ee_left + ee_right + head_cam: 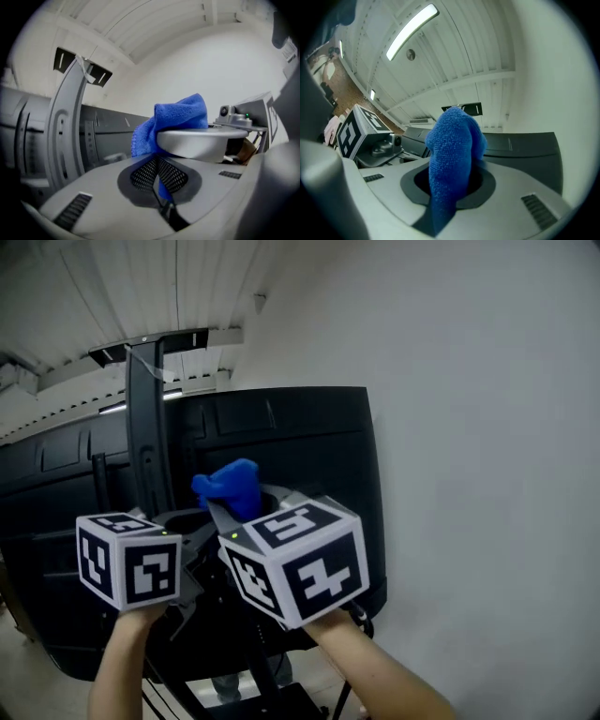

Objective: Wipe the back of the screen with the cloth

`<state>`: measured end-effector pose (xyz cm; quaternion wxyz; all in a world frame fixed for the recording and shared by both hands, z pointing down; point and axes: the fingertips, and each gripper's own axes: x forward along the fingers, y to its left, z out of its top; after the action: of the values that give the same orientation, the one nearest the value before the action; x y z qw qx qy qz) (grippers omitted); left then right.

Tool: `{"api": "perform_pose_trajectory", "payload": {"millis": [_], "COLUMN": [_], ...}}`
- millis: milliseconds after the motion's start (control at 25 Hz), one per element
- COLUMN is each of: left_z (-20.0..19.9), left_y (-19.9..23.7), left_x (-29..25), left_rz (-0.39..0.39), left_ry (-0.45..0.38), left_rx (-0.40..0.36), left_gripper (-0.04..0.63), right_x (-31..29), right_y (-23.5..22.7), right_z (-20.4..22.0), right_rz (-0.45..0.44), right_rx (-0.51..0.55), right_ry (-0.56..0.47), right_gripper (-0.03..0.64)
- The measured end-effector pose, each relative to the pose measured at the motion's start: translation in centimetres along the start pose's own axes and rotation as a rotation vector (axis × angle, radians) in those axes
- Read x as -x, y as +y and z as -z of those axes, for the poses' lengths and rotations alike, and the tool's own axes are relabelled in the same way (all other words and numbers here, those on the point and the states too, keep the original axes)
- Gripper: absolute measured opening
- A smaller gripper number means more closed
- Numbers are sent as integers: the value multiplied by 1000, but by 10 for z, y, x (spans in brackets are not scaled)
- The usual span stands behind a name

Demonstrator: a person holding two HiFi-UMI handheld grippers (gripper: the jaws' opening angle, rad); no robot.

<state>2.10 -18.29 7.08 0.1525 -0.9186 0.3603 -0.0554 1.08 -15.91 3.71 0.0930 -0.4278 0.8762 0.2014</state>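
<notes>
Blue cloth (230, 486) looked soft and nubbly, like terry. The screen (309, 442) back was black plastic with a faint sheen. The right tongs (452, 173) were smooth, matt grey plastic.

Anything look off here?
Nothing looks damaged, spilled or askew. One oddity: the cloth is bunched up in the right gripper, and the left gripper looks shut on a strip of it too, so both seem to hold the one cloth.
</notes>
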Motion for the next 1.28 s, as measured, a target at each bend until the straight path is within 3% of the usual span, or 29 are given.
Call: {"api": "perform_pose_trajectory", "payload": {"millis": [120, 280, 440, 600, 800, 920, 1080, 1160, 1280], "left_z": [-43, -86, -94, -98, -102, -115, -129, -130, -127], "left_y": [39, 82, 120, 127, 105, 65, 1, -7, 12], "left_x": [-16, -32, -41, -44, -73, -149, -272, -293, -274], "left_rz": [-86, -138, -246, -272, -267, -211, -185, -196, -231], "left_ry": [-3, -32, -48, -58, -47, -79, -115, -113, -105], "left_rx": [-80, -91, -121, -142, -175, -151, -64, -53, -69], "left_gripper": [6, 6, 6, 6, 6, 6, 6, 6, 6], "right_x": [-41, -105, -168, -192, -182, -144, -76, -64, -73], "right_y": [-35, -82, -106, -119, -158, -236, -353, -372, -358], "right_z": [-34, -60, -62, -67, -60, -48, -32, -30, -35], "right_rz": [-72, -123, -175, -183, -176, -142, -148, -158, -169], "right_rx": [-41, -144, -169, -204, -229, -185, -112, -94, -120], "right_ry": [-53, -73, -75, -101, -120, -101, -89, -89, -101], "right_gripper": [51, 50, 49, 50, 49, 49, 49, 49, 49]}}
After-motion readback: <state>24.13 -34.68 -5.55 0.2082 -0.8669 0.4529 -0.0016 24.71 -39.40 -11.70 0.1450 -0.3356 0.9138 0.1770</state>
